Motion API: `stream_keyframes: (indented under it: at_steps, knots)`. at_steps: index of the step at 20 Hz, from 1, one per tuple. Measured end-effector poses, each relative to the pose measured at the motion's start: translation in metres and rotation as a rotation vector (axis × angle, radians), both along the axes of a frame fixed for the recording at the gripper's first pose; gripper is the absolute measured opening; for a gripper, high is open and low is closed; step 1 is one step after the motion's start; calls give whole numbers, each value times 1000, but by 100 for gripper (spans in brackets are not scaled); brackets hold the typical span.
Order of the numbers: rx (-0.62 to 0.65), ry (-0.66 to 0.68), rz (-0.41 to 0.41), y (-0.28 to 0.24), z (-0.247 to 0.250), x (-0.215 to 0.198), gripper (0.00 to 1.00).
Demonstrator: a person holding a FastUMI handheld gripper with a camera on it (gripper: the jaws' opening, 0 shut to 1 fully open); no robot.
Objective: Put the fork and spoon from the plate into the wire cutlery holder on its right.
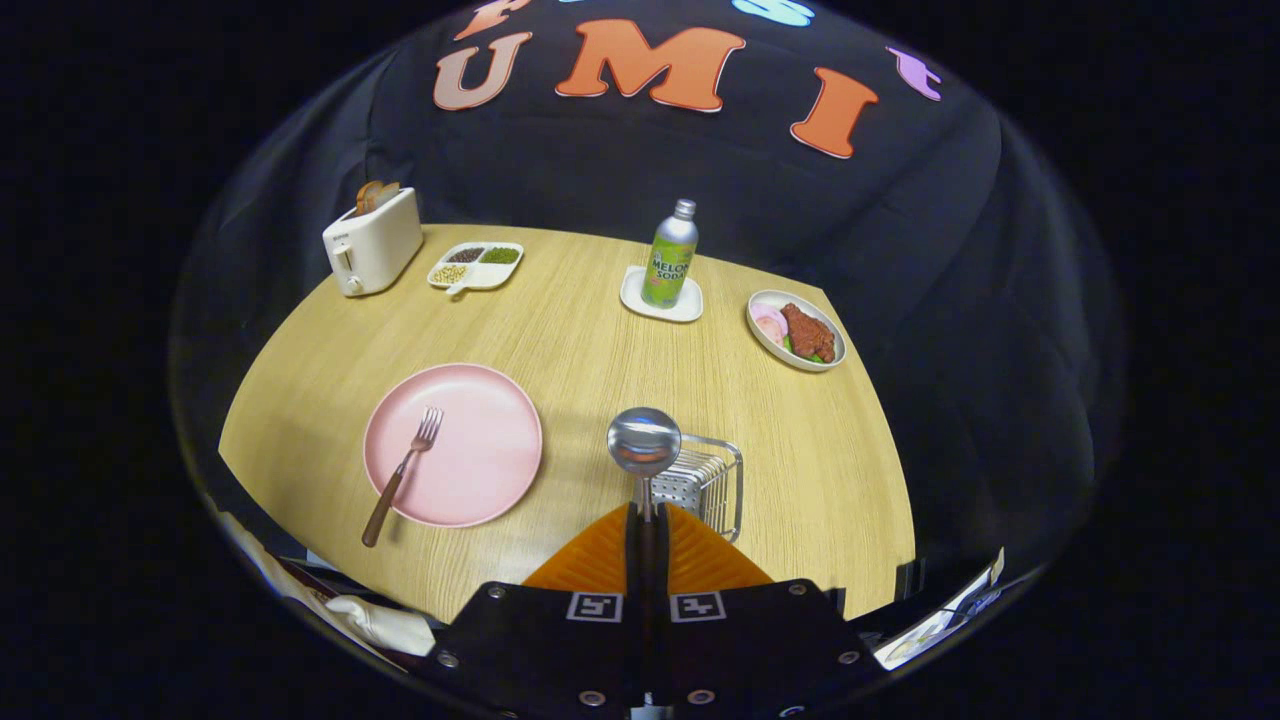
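My gripper (645,515) is shut on the spoon (644,442). Its handle is pinched between both fingers and its shiny bowl stands up just ahead of them. The spoon hangs above the table, over the near left part of the wire cutlery holder (712,480), which sits just beyond the fingers and slightly to their right. To the left lies the pink plate (490,440). The fork (405,472) rests on it, tines up on the plate and its brown handle sticking out over the near rim.
On the far side of the wooden table (580,340) stand a toaster (372,242) with bread, a divided snack dish (477,266), a green soda bottle (670,255) on a white coaster, and an oval dish of food (796,330) at the far right.
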State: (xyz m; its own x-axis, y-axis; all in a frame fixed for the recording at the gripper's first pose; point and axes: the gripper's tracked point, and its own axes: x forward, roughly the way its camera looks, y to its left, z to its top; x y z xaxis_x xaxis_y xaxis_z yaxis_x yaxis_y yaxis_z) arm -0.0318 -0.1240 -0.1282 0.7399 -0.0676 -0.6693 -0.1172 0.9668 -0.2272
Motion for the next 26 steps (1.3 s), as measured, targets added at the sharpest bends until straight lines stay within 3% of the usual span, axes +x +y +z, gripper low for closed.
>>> stream_keyframes:
  at_steps: [9, 26]
  knots:
    - [3, 201, -10, -28, -23, 6, 3]
    - [-60, 396, 30, -36, -37, 24, 4]
